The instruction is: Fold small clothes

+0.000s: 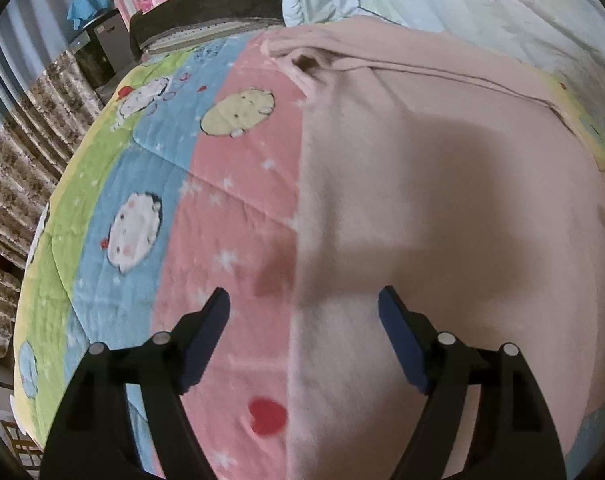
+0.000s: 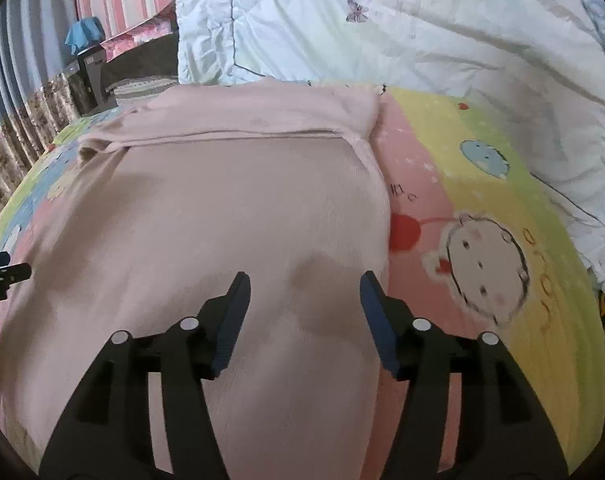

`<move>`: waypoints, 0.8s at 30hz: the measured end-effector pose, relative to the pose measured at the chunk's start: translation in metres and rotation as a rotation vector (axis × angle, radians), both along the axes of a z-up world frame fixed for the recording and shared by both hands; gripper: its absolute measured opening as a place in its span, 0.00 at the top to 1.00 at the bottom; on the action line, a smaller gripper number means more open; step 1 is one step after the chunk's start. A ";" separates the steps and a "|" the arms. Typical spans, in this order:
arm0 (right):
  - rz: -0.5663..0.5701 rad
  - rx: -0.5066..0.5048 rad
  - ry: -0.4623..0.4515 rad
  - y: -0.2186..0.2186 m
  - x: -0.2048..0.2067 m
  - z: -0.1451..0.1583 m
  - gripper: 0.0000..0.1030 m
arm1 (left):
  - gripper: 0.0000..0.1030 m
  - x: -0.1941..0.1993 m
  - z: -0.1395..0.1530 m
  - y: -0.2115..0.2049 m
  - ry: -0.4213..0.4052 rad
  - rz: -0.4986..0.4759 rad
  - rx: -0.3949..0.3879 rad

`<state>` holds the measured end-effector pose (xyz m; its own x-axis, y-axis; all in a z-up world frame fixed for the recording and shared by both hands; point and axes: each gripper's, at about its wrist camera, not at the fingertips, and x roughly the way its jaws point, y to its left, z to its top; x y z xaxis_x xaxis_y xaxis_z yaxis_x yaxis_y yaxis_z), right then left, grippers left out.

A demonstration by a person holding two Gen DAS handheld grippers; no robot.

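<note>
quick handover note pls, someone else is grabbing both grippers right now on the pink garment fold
Left gripper: open, empty, over the left edge of the pink garment.
Right gripper: open, empty, over the garment near its right edge.
The garment lies flat on the cartoon quilt; a white duvet is bunched behind it.
Done: the far end is folded over into a band across the top.
Left: probably the side folds and a final fold; nothing is gripped yet.
</note>
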<state>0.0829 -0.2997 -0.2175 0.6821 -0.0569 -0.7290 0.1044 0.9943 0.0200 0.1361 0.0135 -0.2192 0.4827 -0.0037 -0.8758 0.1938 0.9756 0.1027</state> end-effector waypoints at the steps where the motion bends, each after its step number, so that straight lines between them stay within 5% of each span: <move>1: -0.004 -0.004 -0.002 0.003 -0.010 0.000 0.38 | 0.25 -0.006 0.000 -0.001 -0.003 -0.002 -0.003; 8: -0.039 -0.004 0.005 0.012 -0.061 -0.002 0.27 | 0.24 -0.040 -0.002 -0.006 0.016 -0.006 -0.018; 24: -0.106 0.009 0.035 0.028 -0.113 -0.021 0.26 | 0.24 -0.077 -0.006 0.011 -0.004 -0.001 -0.070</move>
<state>-0.0298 -0.2716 -0.2380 0.6464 -0.1210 -0.7534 0.2098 0.9775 0.0230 0.0587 0.0241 -0.2255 0.4866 -0.0658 -0.8712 0.1945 0.9803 0.0346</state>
